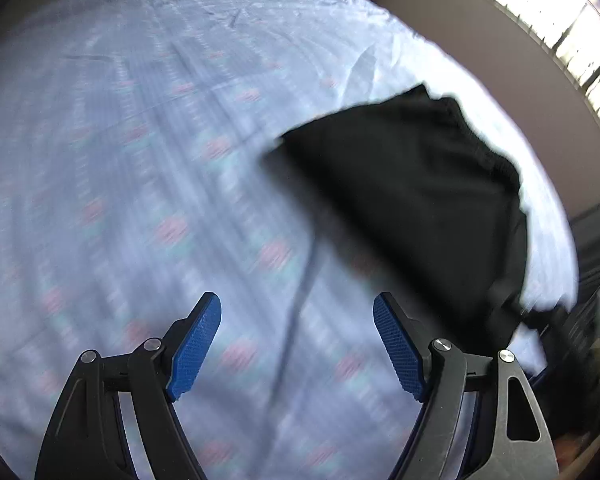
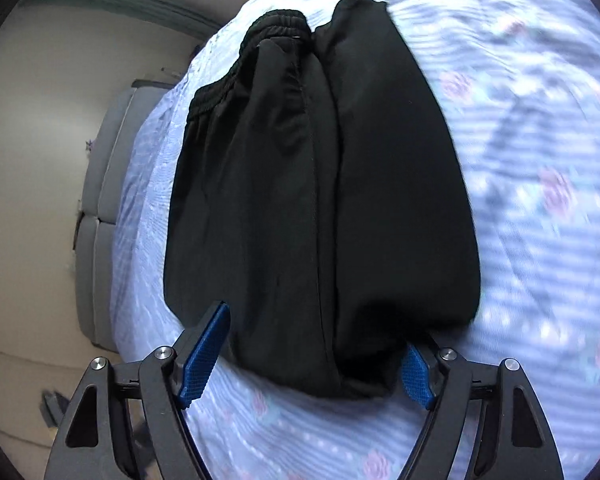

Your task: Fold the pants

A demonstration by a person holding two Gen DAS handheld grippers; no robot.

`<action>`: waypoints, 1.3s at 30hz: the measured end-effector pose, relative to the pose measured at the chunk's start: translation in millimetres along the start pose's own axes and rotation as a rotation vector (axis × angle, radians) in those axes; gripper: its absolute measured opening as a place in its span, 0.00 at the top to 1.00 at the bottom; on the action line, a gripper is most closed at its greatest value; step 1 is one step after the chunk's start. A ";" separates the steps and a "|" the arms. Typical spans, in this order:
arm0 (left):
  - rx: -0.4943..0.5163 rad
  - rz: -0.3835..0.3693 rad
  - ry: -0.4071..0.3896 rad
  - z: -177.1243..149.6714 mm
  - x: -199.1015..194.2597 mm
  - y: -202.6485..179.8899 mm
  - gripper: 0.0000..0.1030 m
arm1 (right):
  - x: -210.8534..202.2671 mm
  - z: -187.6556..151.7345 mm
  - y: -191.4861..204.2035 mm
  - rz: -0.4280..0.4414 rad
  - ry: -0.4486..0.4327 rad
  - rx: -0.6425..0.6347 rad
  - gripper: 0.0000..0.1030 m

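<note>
The black pants (image 2: 320,184) lie folded in a thick stack on the bed, elastic waistband (image 2: 276,28) at the far end. My right gripper (image 2: 318,344) is open, its blue pads either side of the stack's near edge; the right pad (image 2: 416,376) is partly under the cloth. In the left wrist view the pants (image 1: 412,184) lie to the right and ahead. My left gripper (image 1: 298,344) is open and empty above the bedsheet, left of the pants.
The bed (image 1: 148,168) has a pale blue sheet with pink flower print. A bright window (image 1: 572,32) is at the upper right. A grey upholstered bed side (image 2: 104,184) and beige floor lie left of the pants.
</note>
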State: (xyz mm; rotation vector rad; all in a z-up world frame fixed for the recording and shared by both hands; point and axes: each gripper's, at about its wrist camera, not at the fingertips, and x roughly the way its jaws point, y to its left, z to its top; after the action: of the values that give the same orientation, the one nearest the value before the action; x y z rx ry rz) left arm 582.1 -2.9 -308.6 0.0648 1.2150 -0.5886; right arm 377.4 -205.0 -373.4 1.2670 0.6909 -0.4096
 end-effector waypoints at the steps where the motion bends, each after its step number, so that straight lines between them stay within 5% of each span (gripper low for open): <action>1: -0.026 -0.033 0.004 9.2 5.8 0.6 0.24 | 0.4 -0.6 -0.5 -0.003 0.006 -0.003 0.24; 11: -0.343 -0.307 -0.003 52.6 60.9 27.5 0.25 | 1.0 1.5 -1.0 -0.034 0.061 -0.080 0.32; 14: -0.391 -0.355 0.005 62.4 72.1 21.8 0.41 | 3.7 5.9 0.1 -0.040 0.080 -0.095 0.33; 18: -0.344 -0.299 0.010 76.5 87.6 1.1 0.47 | 7.7 12.0 3.3 -0.046 0.107 -0.138 0.40; 20: -0.367 -0.317 0.026 79.7 91.2 -2.7 0.71 | 8.7 16.9 4.2 -0.054 0.129 -0.151 0.48; 22: -0.408 -0.358 0.040 75.9 90.8 -4.3 0.85 | 8.4 21.9 5.9 -0.048 0.147 -0.166 0.71; 25: -0.358 -0.299 0.004 76.2 73.4 -19.6 0.88 | 4.8 32.4 12.8 -0.009 0.202 -0.178 0.83; 32: -0.269 -0.196 -0.086 58.7 2.2 -50.6 0.89 | -57.0 42.3 52.3 0.018 0.208 -0.359 0.86; 39: -0.269 -0.166 -0.141 -2.8 -96.1 -49.7 0.89 | -131.9 24.8 93.8 0.087 0.251 -0.513 0.86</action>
State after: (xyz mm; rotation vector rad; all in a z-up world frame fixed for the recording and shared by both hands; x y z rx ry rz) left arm 535.8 -6.5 -210.9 -0.3023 1.1581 -0.5593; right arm 346.2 -215.5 -213.0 0.8595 0.8825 0.0075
